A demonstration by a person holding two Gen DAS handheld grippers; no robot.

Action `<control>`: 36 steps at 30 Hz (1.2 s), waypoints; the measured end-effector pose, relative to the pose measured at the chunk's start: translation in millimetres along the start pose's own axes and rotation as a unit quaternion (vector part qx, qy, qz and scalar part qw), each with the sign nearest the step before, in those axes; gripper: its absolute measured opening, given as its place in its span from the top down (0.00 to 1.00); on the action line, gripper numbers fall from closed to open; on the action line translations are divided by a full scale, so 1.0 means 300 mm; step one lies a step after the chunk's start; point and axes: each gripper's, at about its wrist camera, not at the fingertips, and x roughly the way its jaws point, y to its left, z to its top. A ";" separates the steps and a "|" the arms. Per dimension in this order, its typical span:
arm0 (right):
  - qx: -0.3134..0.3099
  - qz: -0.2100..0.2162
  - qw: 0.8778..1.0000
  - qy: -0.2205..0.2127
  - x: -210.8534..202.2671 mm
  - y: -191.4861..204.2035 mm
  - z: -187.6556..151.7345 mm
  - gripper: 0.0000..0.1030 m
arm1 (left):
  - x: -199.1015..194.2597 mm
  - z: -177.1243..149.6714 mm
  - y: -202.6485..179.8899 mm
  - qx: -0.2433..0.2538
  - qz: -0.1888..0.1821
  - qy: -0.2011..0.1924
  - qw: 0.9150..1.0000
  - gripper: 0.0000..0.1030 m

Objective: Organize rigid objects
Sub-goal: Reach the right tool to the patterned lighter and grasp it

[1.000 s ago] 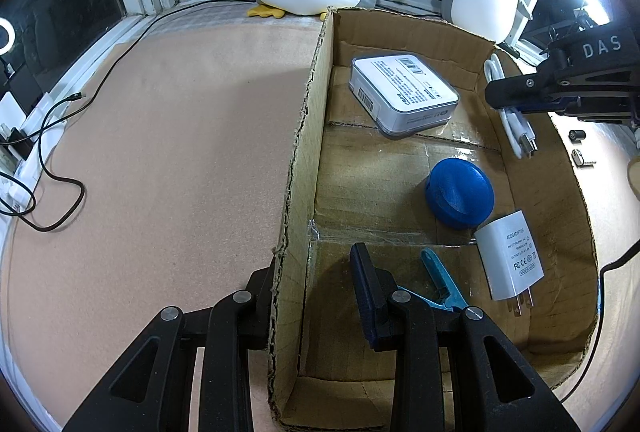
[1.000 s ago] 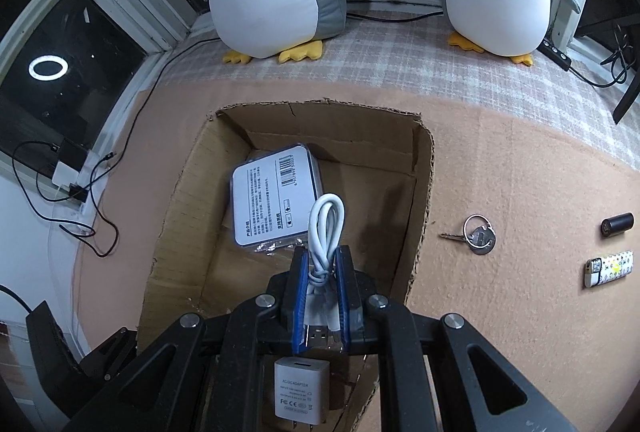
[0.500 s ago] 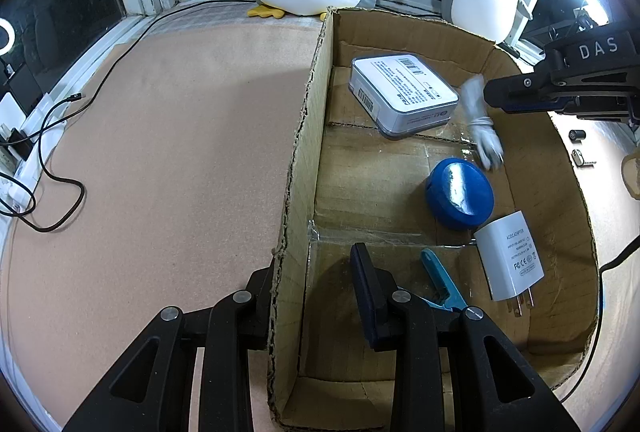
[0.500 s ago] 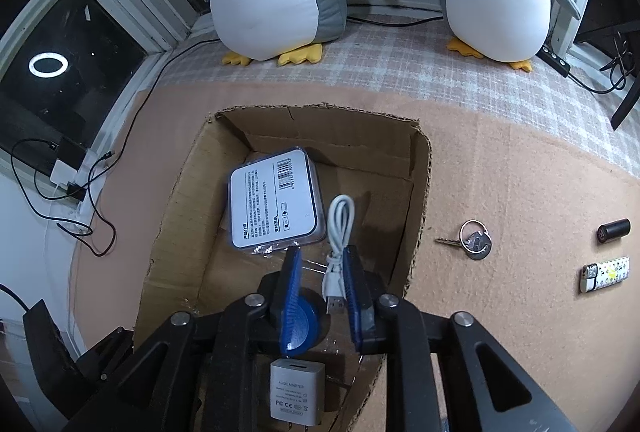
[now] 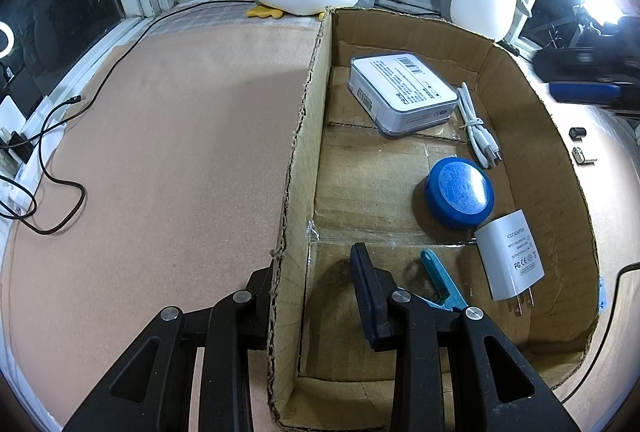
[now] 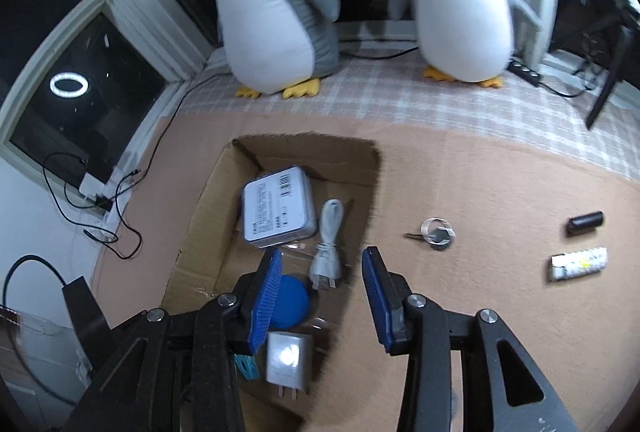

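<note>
Cardboard box (image 5: 532, 136), contents: white charger (image 5: 508, 260) marked "AC/DC ADAPTER", "FC CE", "MADE IN CHINA".
Left hand-held gripper (image 5: 316, 296) clamps the box wall; right hand-held gripper (image 6: 322, 296), jaws just opening, holds nothing above the white cable (image 6: 329, 236).

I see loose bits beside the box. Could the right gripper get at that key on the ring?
Probably yes. The right gripper is open and empty, and the key lies in the open on the mat just beyond the cardboard box, with nothing over it.

The left claw (image 5: 316, 296) is clamped tight, while the right claw (image 6: 322, 298) has just been opening, empty.
</note>
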 end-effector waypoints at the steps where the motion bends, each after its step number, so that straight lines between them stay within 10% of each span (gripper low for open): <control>1: 0.009 -0.005 1.000 -0.006 -0.027 -0.036 -0.005 0.63 | 0.000 -0.001 0.000 0.000 0.000 0.000 1.000 0.68; 18: 0.210 -0.125 0.970 -0.002 -0.084 -0.588 -0.043 0.58 | -0.002 -0.005 -0.018 0.010 0.007 -0.001 1.000 0.68; 36: 0.299 -0.154 0.942 0.019 0.054 -0.691 -0.021 0.58 | -0.004 -0.005 -0.012 0.008 0.006 -0.001 1.000 0.68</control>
